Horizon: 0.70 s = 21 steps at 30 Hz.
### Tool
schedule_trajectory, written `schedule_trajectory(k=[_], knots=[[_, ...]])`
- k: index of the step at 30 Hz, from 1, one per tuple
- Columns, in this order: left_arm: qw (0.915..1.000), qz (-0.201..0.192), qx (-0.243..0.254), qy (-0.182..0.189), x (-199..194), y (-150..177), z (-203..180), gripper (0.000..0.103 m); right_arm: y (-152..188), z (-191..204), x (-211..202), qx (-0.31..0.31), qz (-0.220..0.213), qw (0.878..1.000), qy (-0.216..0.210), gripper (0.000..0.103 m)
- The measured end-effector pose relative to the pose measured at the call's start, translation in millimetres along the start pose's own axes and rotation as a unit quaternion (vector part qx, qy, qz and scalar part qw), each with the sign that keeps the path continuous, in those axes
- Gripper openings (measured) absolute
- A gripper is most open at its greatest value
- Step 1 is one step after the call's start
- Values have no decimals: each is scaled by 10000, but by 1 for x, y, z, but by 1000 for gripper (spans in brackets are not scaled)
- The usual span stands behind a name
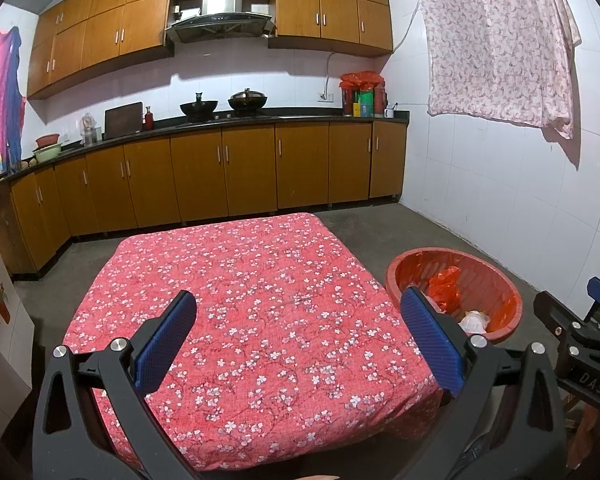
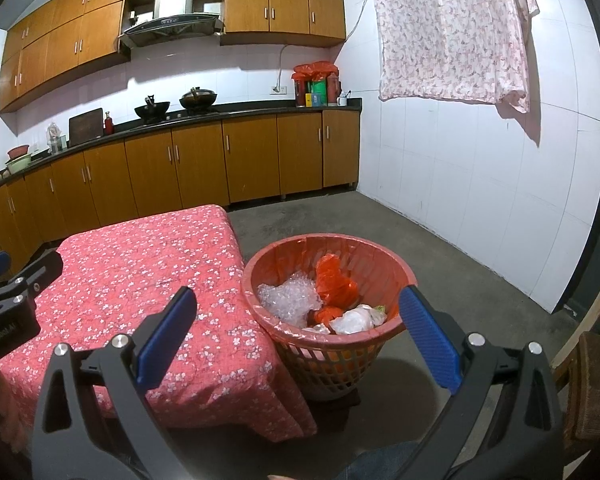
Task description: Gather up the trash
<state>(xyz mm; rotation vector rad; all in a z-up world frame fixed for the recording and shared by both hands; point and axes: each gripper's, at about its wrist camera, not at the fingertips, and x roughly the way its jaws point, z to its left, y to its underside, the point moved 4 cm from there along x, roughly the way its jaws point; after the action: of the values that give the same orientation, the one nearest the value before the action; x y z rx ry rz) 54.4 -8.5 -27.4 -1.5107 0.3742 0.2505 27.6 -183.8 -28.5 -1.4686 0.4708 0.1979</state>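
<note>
The table (image 1: 236, 304), under its red flowered cloth, filled most of what I saw ahead of me, and its top showed nothing lying on it in either view. The red basket (image 2: 260, 276) stood on the floor just beside the table's right edge, touching or nearly touching the hanging cloth. In it lay the trash: a wad of clear bubble wrap (image 2: 290, 298) on the table side, an orange plastic bag (image 2: 334, 280) in the middle, and a pale crumpled bag (image 2: 354, 320) nearest me. My left tongs (image 1: 306, 340) hung over the near part of the table, spread wide with nothing between the blue pads. My right tongs (image 2: 300, 336) were spread wide too and empty, pointing at the basket's near rim. So the basket lay to the right of both, and my right hand was plainly the nearer. I judged the collecting close to finished, though the near edge of the table hid behind my tongs, so a scrap might have lain there unseen.
</note>
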Motion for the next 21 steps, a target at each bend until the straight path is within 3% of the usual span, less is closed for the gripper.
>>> schedule_trajectory(k=[21], knots=[[10000, -3, -2, 10, -1, -1, -1, 101, 0, 0, 0, 4, 3, 10000, -1, 99]])
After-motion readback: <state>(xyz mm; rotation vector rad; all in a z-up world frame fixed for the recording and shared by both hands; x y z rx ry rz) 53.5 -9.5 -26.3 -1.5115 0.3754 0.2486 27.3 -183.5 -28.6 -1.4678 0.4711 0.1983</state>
